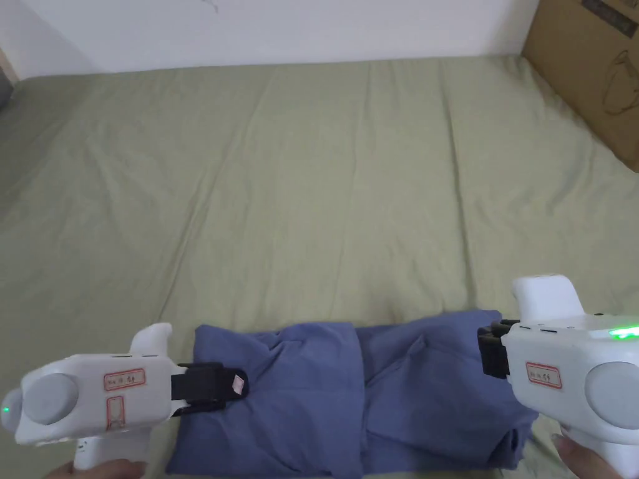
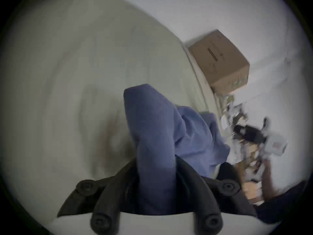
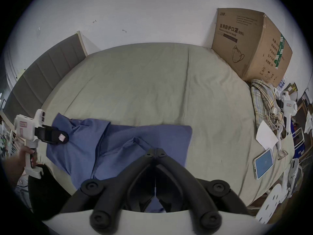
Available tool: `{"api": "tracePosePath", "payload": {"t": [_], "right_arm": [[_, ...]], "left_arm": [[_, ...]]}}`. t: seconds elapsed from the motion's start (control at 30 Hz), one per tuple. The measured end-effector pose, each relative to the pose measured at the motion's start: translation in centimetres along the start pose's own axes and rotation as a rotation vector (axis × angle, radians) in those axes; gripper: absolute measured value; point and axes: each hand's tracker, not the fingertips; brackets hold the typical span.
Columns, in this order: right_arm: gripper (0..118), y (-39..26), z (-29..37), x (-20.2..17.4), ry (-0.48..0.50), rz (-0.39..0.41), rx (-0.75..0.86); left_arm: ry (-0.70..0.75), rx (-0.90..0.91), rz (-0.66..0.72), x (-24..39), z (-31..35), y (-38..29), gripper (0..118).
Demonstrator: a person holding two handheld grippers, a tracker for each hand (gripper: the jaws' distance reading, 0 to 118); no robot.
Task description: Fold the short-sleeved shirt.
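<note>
Two grippers work a blue shirt [image 1: 349, 393] lying partly folded at the bed's [image 1: 312, 187] near edge: left gripper [image 2: 155, 174] clamps an end, right gripper [image 3: 155, 151] hovers, jaws together. Next, likely fold that end across.

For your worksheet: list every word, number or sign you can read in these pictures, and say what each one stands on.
"医用防护口罩 (N95)": printed on the cardboard box, above a drawing of a mask.
"2" in a circle: low on the same box's side.
Smaller print on the box: too small to read.
Stickers on the left gripper and right gripper: handwriting too small to read.
Phone screen: unreadable.
</note>
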Motion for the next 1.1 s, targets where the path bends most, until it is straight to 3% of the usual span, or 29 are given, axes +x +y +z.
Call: {"api": "tracePosePath", "payload": {"t": [0.07,0.17,0.27,0.33,0.47,0.67,0.73,0.77,0.8,0.83,0.87,1.1], "right_arm": [[1,0.1,0.3,-0.2,0.023,-0.003,0.017],[1,0.0,0.6,-0.4,0.035,0.007,0.037],[1,-0.1,1.1,-0.4,0.054,-0.011,0.035],[1,-0.4,1.9,-0.2,0.093,-0.047,0.057],[1,-0.3,2.7,-0.1,0.082,-0.028,0.077],[1,-0.4,3.4,1.4,0.074,-0.065,0.100],[1,-0.4,3.4,2.0,0.065,-0.074,0.101],[1,-0.5,3.4,2.2,0.058,-0.076,0.101],[1,-0.6,3.3,2.5,0.052,-0.080,0.100],[1,-0.6,3.2,2.7,0.049,-0.086,0.098],[1,-0.7,3.1,3.0,0.048,-0.091,0.096],[1,-0.9,2.4,4.1,0.049,-0.122,0.087]], "left_arm": [[0.134,0.041,-0.052,0.5,3.1,0.4,11],[0.352,0.055,0.048,-1.2,6.9,1.1,11],[0.499,0.054,0.055,-0.7,9.0,1.4,11],[0.466,0.073,0.055,0.8,9.5,1.7,11],[0.326,0.053,0.097,5.6,7.1,3.1,11],[0.152,-0.087,0.010,13.3,-1.6,4.3,12],[0.063,-0.133,0.002,15.0,-4.7,4.4,22],[0.027,-0.142,0.016,15.2,-5.9,4.5,36],[-0.006,-0.157,0.041,15.5,-7.2,4.5,65],[-0.030,-0.169,0.055,15.8,-8.2,4.5,82],[-0.044,-0.172,0.053,16.0,-8.9,4.5,87],[-0.062,-0.163,0.009,16.5,-8.2,4.6,86]]}}
